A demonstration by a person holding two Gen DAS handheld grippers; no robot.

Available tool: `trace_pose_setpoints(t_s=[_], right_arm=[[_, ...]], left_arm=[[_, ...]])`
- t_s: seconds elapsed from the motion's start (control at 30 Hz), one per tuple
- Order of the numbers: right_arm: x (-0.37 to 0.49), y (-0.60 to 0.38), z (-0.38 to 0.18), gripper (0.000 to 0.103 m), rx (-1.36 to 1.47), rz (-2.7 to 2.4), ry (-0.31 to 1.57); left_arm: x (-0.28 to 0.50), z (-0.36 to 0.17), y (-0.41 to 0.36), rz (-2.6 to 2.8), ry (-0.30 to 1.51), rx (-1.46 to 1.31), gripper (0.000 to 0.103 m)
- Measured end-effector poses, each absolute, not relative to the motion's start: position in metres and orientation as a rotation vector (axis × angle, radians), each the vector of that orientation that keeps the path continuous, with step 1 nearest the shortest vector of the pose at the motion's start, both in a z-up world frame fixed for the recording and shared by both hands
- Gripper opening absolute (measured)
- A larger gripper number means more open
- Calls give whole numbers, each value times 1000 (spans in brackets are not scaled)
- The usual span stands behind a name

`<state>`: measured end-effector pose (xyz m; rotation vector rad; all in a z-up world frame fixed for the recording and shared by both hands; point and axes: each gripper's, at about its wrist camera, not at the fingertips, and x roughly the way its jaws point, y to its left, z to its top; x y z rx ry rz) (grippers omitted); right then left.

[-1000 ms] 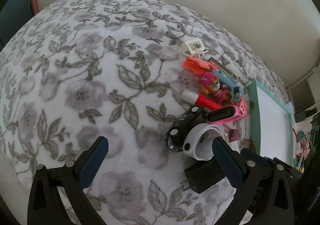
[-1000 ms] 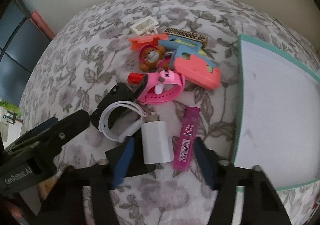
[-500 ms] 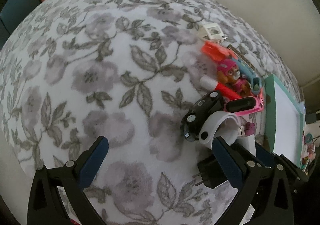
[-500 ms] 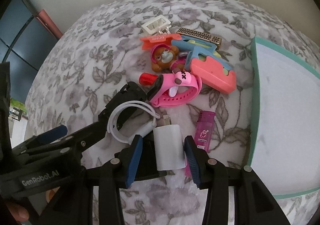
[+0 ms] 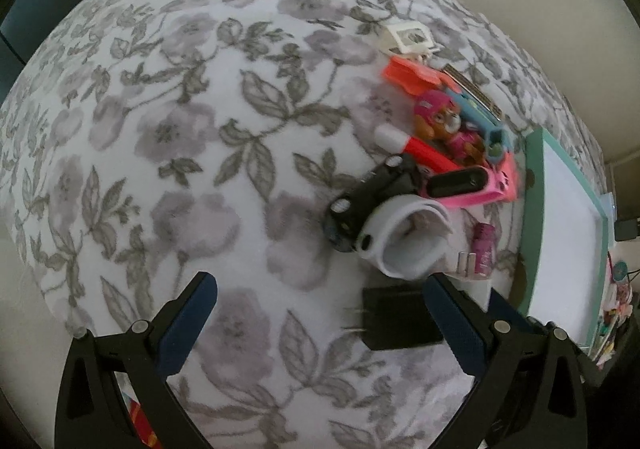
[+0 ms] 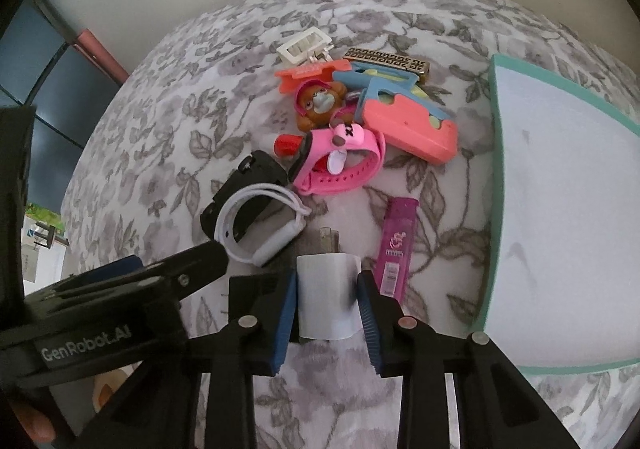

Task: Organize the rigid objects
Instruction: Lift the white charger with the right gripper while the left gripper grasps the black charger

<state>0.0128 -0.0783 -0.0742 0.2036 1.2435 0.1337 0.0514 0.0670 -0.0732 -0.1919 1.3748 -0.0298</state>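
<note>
On the floral blanket (image 5: pixel 200 129) lies a pile of small objects. My right gripper (image 6: pixel 326 313) points down over a white charger (image 6: pixel 326 297), and its closing jaws have both blue pads against the charger's sides. A black adapter (image 5: pixel 396 319) lies just left of the charger, beside a white watch band (image 6: pixel 256 225) resting on a black toy car (image 5: pixel 368 193). My left gripper (image 5: pixel 318 283) hovers open, with the black adapter near its right finger (image 5: pixel 448 313). A purple lead case (image 6: pixel 396 245) lies to the right of the charger.
Further back lie a pink watch (image 6: pixel 340 165), a puppy figure (image 6: pixel 320 105), a coral case (image 6: pixel 408 129), a white clip (image 6: pixel 304 45) and a patterned bar (image 6: pixel 388 61). A teal-framed white board (image 6: pixel 492 169) fills the right side. The blanket's edge drops off at left.
The right jaws have narrowed from well apart onto the white charger's sides. The left gripper has shifted a little over the blanket and stays open.
</note>
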Motion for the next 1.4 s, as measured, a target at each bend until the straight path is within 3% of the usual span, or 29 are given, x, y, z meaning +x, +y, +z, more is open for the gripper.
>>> trace_pose_setpoints(t_s=[0.7, 0.9, 0.97, 1.07, 1.4], right_arm=[[-16, -106, -71, 31, 310, 89, 1277], [-17, -103, -74, 32, 289, 76, 1291], [-16, -103, -75, 32, 289, 74, 1292], [-15, -103, -76, 32, 291, 80, 1294], [-5, -93, -84, 32, 230, 80, 1303]], left_arm=[[52, -106, 3, -27, 1475, -177, 100], [52, -118, -26, -60, 1505, -151, 89], [54, -121, -32, -67, 1506, -150, 75], [55, -122, -35, -71, 1504, -164, 69], [64, -131, -20, -48, 1487, -222, 69]])
